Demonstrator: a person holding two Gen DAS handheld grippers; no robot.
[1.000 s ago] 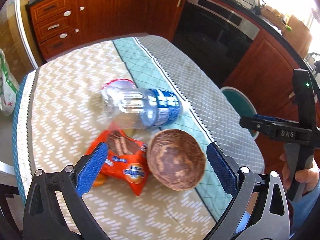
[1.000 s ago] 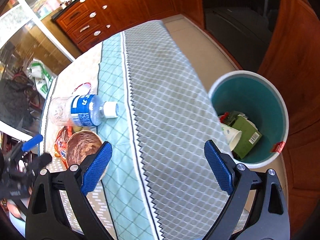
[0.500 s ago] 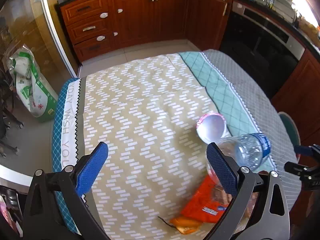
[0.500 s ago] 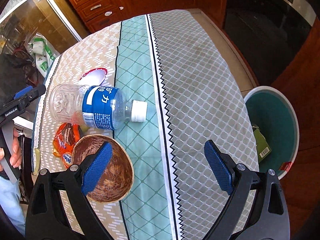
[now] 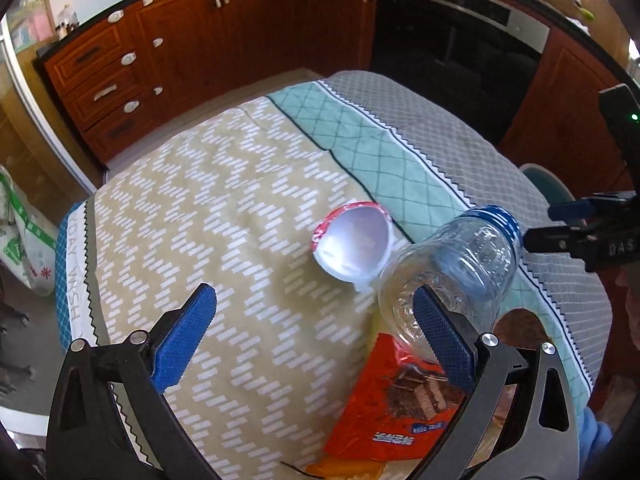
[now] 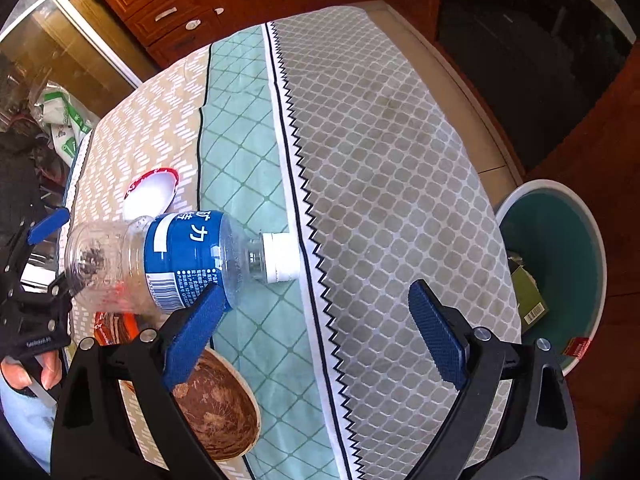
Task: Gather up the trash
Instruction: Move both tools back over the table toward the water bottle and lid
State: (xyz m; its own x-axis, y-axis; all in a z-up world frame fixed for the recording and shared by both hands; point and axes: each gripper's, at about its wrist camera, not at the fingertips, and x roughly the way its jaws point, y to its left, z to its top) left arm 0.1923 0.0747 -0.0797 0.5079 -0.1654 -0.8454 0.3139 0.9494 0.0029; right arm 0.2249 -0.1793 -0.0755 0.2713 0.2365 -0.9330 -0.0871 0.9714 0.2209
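A clear plastic bottle with a blue label lies on its side on the table; it also shows in the right wrist view, cap pointing right. A red-rimmed white cup lies beside it. An orange snack wrapper lies under the bottle's base. A brown bowl sits near the front edge. My left gripper is open over the tablecloth, its right finger by the bottle's base. My right gripper is open above the cloth, just right of the bottle.
A teal bin with trash inside stands on the floor right of the table. Wooden cabinets and a dark oven lie behind. A green-and-white bag sits on the floor at left.
The left gripper has swung back right and closer to the bottle and cup. The right gripper has moved nearer the bottle, which now looks larger.
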